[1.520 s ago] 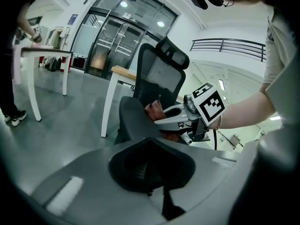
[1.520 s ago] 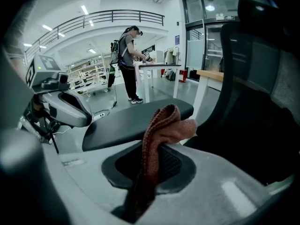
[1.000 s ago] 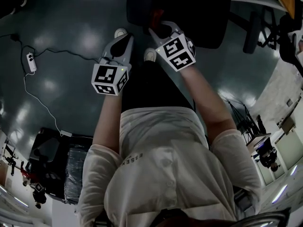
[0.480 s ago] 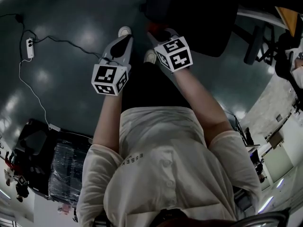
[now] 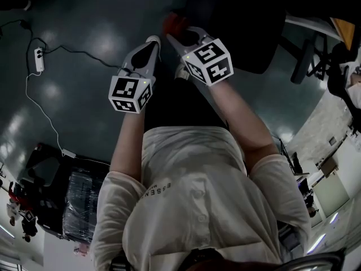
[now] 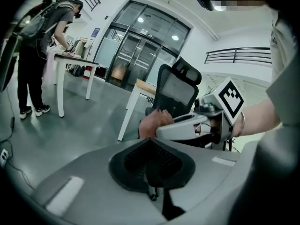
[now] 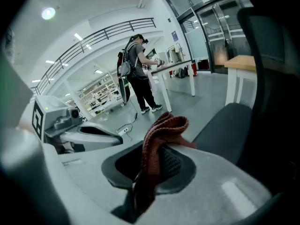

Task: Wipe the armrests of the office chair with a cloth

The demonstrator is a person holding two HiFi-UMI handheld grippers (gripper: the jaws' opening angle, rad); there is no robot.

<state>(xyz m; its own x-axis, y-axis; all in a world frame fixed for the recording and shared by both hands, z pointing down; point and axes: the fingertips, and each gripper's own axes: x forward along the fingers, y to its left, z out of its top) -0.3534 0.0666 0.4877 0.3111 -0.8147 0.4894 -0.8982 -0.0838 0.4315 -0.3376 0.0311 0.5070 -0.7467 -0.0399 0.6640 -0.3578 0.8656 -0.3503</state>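
Right tool (image 5: pixel 179 37) is clamped on the reddish cloth (image 7: pixel 159 139), which is bunched up and floppy, right in front of the office chair (image 7: pixel 225 121). Left tool (image 5: pixel 148 49) is pinched closed with nothing in it. The cloth looks soft and light, so I'd grip a thick fold.

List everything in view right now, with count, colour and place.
cloth: one, reddish-brown, clamped in the right tongs
office chair: one, black, just ahead of both tongs
tables: two, white legs, on the floor beyond the chair
power strip: one, white, on the dark floor at far left, cable attached
bystander: one, grey top and backpack, standing at the farther table
left tongs: one, grey, shut and empty, beside the right tongs
right tongs: one, grey, shut on the cloth, close to the chair
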